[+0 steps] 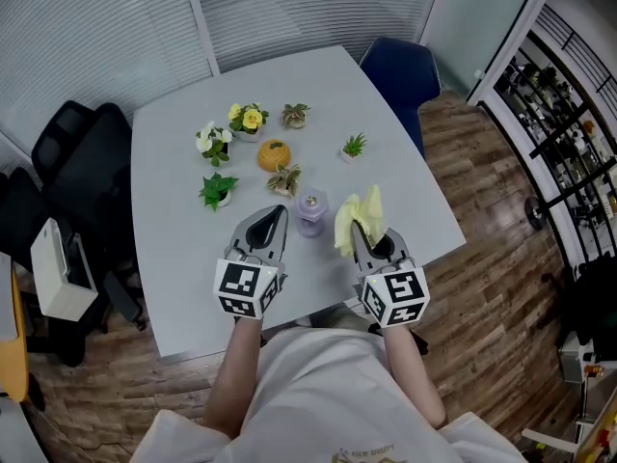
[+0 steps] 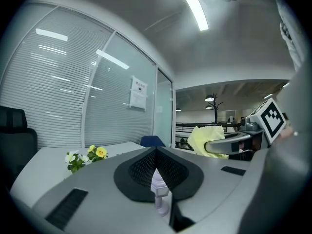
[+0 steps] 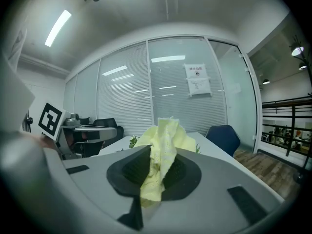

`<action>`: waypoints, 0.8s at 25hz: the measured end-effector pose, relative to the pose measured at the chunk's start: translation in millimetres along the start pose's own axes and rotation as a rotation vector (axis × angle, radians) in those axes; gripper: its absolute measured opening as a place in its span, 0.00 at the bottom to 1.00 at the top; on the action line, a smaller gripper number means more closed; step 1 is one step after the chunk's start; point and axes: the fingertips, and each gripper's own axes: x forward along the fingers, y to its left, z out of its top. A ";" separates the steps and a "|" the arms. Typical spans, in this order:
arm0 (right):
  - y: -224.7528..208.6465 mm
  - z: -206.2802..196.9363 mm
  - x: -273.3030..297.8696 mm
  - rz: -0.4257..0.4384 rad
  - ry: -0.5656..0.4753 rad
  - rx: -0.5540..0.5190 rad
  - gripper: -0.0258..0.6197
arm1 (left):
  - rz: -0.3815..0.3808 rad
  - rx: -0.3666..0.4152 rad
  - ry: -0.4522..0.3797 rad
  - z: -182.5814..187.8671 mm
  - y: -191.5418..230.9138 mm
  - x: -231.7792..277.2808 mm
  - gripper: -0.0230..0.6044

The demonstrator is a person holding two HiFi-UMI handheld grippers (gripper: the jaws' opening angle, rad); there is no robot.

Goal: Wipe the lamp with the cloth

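Although no wiping stroke is showing yet, the setup for it is looking complete. The table (image 1: 174, 268) is filling most of the head view, with small plants (image 1: 249, 119) sitting toward its 12 o'clock end, clear of the work.

The left gripper (image 1: 280, 213) is pointing in from 7 o'clock with its jaws drawn together. Its own view is showing a pale lavender piece pinched between the pads, which I am reading as a narrow part of the lamp (image 1: 311, 210). The right gripper (image 1: 361, 235) is pointing in from 5 o'clock, its jaws clamping the cloth (image 1: 358, 212), which is bunching above the tips and hanging below them.

The lamp is sitting between the two grippers, with the cloth just beside it at its 3 o'clock. Whether they are touching I cannot tell, nor whether the lamp is resting on the table.

So the picking up is looking done: cloth gripped, lamp steadied. The real work is waiting: bringing the cloth onto the lamp and rubbing over its surfaces.
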 end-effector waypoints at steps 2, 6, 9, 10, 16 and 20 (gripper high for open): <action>-0.9 0.1 -2.3 -0.001 0.001 -0.002 0.11 | -0.004 0.001 0.000 -0.1 -2.2 1.1 0.04; -4.5 -1.4 -6.1 -0.005 0.007 -0.002 0.11 | -0.004 0.001 0.004 -0.2 -3.9 1.3 0.04; -6.1 -2.6 -8.6 -0.004 0.009 -0.001 0.11 | -0.006 0.002 0.006 -0.3 -6.5 0.1 0.04; -6.4 -3.1 -8.9 -0.002 0.010 -0.001 0.11 | -0.006 0.005 0.008 -0.5 -7.4 -0.3 0.04; -3.8 -5.7 -7.0 0.013 0.018 -0.003 0.11 | 0.005 0.002 0.011 -3.0 -5.8 -2.6 0.04; -2.5 -6.4 -7.0 0.018 0.019 -0.016 0.11 | 0.006 0.000 0.004 -2.7 -8.1 -2.1 0.04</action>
